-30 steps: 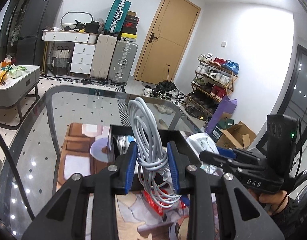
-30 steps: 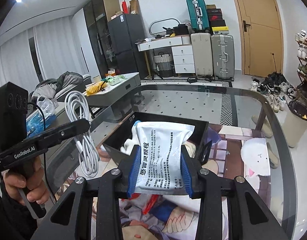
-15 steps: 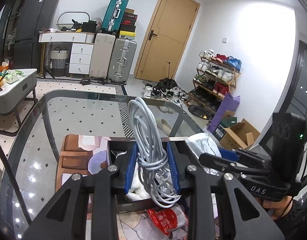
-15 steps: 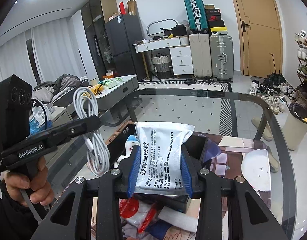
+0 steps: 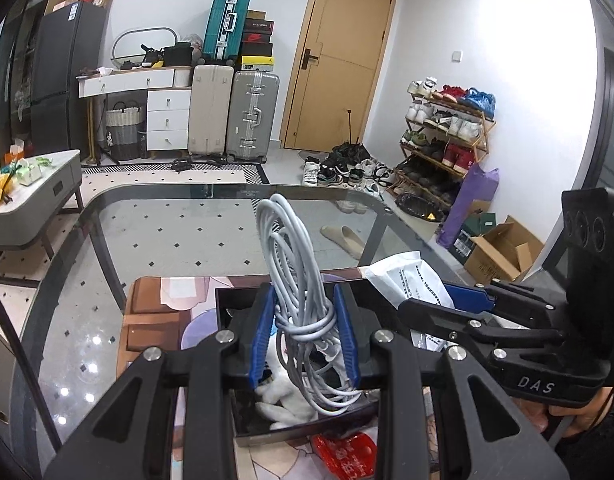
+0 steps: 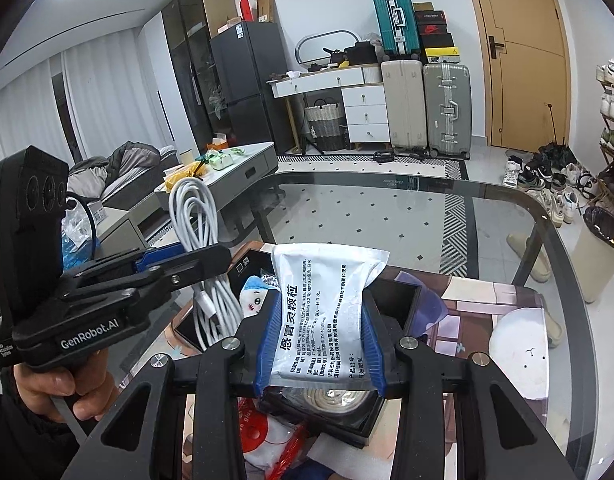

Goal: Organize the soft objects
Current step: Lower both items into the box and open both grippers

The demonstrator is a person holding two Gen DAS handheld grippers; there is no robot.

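My left gripper point(image 5: 305, 334) is shut on a coiled white cable point(image 5: 295, 264) and holds it over a black box point(image 5: 243, 300) on the glass table. A white plush toy point(image 5: 285, 410) lies in the box. My right gripper point(image 6: 321, 344) is shut on a white medicine packet point(image 6: 321, 304) above the same box point(image 6: 399, 294). The cable point(image 6: 197, 216) and left gripper point(image 6: 195, 260) show at the left of the right wrist view. The packet point(image 5: 411, 284) and right gripper point(image 5: 439, 304) show at the right of the left wrist view.
A printed mat point(image 6: 487, 316) lies under the box on the glass table point(image 5: 147, 232). A red and white pouch point(image 5: 347, 450) lies in front of the box. A grey coffee table point(image 5: 31, 204) stands left; a shoe rack point(image 5: 447, 136) stands right.
Both grippers have moved forward over the black box with their loads; the box now lies beneath the fingers instead of ahead of them. Both grips are unchanged.
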